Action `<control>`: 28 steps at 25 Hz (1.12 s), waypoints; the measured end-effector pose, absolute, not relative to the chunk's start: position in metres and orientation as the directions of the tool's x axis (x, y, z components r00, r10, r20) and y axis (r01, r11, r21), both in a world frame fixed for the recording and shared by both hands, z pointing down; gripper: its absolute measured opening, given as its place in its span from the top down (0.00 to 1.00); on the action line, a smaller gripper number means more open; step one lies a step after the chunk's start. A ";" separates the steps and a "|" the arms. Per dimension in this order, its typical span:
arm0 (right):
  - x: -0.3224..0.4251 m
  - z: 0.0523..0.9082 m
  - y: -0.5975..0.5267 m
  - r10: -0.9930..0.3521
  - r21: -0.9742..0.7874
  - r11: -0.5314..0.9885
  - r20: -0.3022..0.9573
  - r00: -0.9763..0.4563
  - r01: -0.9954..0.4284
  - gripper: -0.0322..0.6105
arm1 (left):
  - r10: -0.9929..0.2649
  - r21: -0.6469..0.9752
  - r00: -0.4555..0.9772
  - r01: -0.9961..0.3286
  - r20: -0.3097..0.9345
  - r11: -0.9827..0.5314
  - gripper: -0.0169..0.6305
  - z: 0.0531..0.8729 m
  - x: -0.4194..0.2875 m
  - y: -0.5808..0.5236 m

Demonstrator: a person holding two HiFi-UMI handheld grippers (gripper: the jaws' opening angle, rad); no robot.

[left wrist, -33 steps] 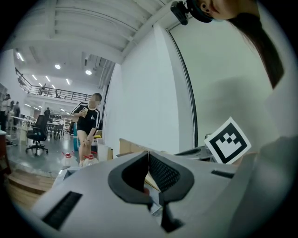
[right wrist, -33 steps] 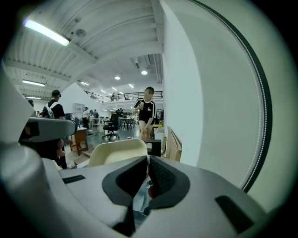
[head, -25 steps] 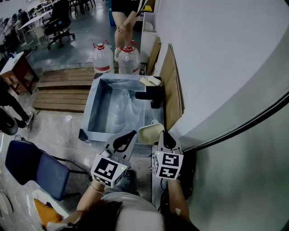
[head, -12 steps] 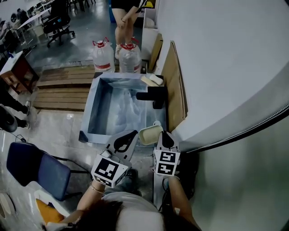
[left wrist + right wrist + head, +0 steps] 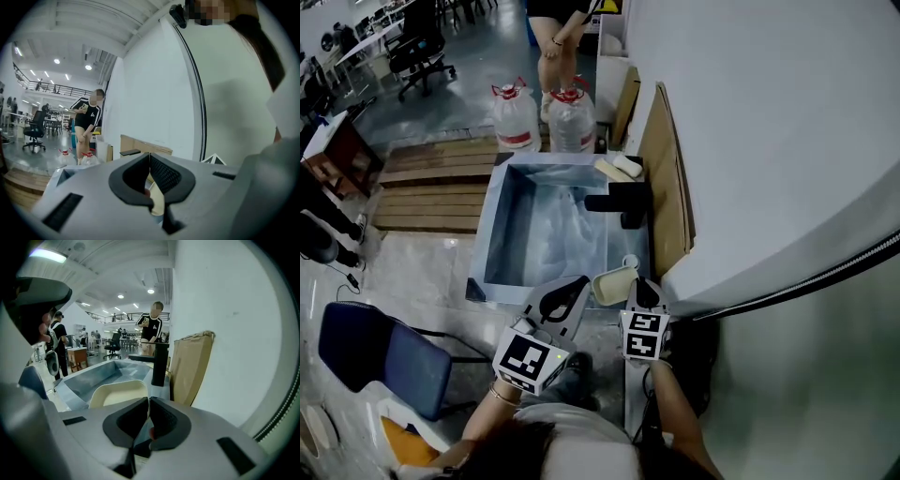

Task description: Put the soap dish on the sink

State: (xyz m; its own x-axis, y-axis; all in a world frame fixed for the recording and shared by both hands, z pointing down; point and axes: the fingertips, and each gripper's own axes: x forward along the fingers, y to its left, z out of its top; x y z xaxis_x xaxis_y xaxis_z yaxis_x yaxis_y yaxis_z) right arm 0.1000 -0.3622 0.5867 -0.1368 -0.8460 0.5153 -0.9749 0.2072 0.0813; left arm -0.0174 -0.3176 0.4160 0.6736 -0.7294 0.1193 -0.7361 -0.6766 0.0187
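Observation:
The soap dish (image 5: 614, 281), a cream oblong tray, hangs over the near right corner of the steel sink (image 5: 483, 246). My right gripper (image 5: 639, 284) is shut on the dish's right rim. In the right gripper view the soap dish (image 5: 117, 393) juts out just left of the closed right gripper (image 5: 148, 401). My left gripper (image 5: 575, 285) is close to the dish's left end, its tips together. In the left gripper view a cream strip of the soap dish (image 5: 158, 199) shows behind the left gripper (image 5: 149, 157); whether it touches the dish is unclear.
A black faucet (image 5: 621, 202) stands on the sink's right rim, with a pale soap bar (image 5: 619, 167) at the far corner. Cardboard (image 5: 666, 187) leans on the white wall at the right. Two water bottles (image 5: 516, 117), a person, a wooden pallet (image 5: 422, 183) and a blue chair (image 5: 380, 352) surround the sink.
Both grippers and the dish have hardly moved relative to the sink. The head view has drifted slightly, so the sink sits a little lower in the frame.

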 end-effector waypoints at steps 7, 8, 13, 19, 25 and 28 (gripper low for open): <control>0.103 0.616 -0.365 -0.807 0.066 0.198 0.577 -0.124 -0.978 0.89 | -0.725 0.021 0.676 -0.733 0.132 -0.679 0.96 0.421 -0.018 -0.323; 0.102 0.619 -0.366 -0.804 0.065 0.200 0.581 -0.125 -0.978 0.89 | -0.725 0.022 0.676 -0.733 0.134 -0.680 0.96 0.423 -0.018 -0.323; 0.103 0.630 -0.370 -0.790 0.075 0.206 0.602 -0.120 -0.976 0.89 | -0.724 0.034 0.674 -0.735 0.146 -0.677 0.96 0.430 -0.018 -0.324; 0.105 0.640 -0.373 -0.773 0.068 0.197 0.625 -0.112 -0.978 0.89 | -0.722 0.051 0.672 -0.737 0.166 -0.674 0.96 0.433 -0.018 -0.326; 0.105 0.645 -0.374 -0.758 0.079 0.196 0.645 -0.100 -0.977 0.89 | -0.719 0.037 0.677 -0.731 0.157 -0.681 0.96 0.433 -0.019 -0.326; 0.106 0.649 -0.375 -0.747 0.088 0.193 0.659 -0.088 -0.977 0.89 | -0.719 0.040 0.675 -0.733 0.165 -0.679 0.96 0.436 -0.019 -0.326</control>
